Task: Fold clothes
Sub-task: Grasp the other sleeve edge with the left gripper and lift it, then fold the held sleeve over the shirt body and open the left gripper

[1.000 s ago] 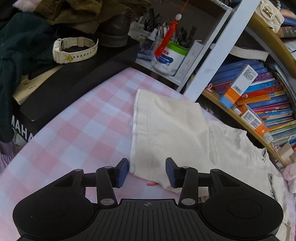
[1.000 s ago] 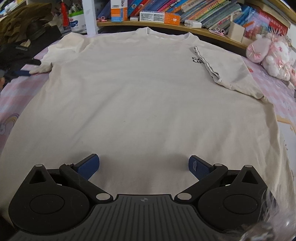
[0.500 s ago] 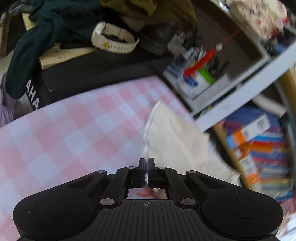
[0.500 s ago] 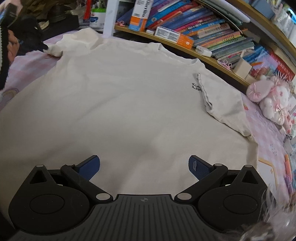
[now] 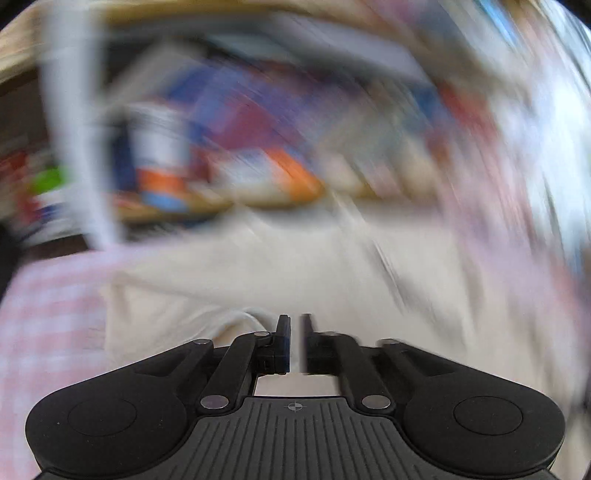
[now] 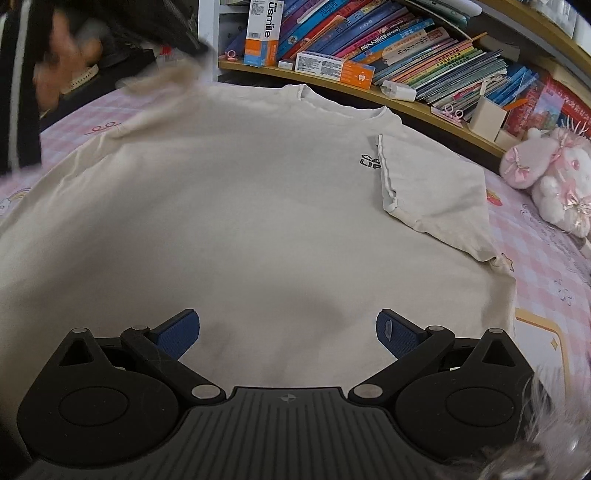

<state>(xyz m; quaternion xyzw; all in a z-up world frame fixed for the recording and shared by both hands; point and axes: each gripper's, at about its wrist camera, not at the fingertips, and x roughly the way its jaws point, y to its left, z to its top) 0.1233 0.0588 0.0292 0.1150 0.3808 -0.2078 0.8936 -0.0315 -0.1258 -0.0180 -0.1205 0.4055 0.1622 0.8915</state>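
Left wrist view: heavily blurred; only the nearest parts read clearly.
Left claw (image 5: 294,341): fingers drawn nearly together, a sliver of pale cloth between the pads; it grips the cream T-shirt (image 6: 236,221) at a sleeve edge.
Left claw, from the right wrist view: a dark blurred shape at the upper left (image 6: 184,40), with the person's hand (image 6: 66,55) beside it and the blurred sleeve (image 6: 162,83) lifted off the bed.
Right claw (image 6: 288,330): spread wide, blue pads well apart, nothing between them; it hovers over the lower part of the shirt.
T-shirt position: spread front-up across the bed, collar toward the bookshelf, hem toward the right claw.
T-shirt, right side: the sleeve (image 6: 432,188) is folded inward over the chest, partly covering black chest lettering (image 6: 369,161).
Bedsheet (image 6: 546,280): pink and white check with small printed motifs, visible around the shirt on both sides.
Bookshelf (image 6: 424,107): wooden ledge just beyond the collar, carrying a leaning row of colourful books (image 6: 406,40), a white and orange box (image 6: 264,31) and a flatter box (image 6: 332,70).
Plush toy (image 6: 550,173): pink and white, on the bed at the right, apart from the shirt.
Watch (image 6: 79,79): cream strap, on a dark surface at the upper left.
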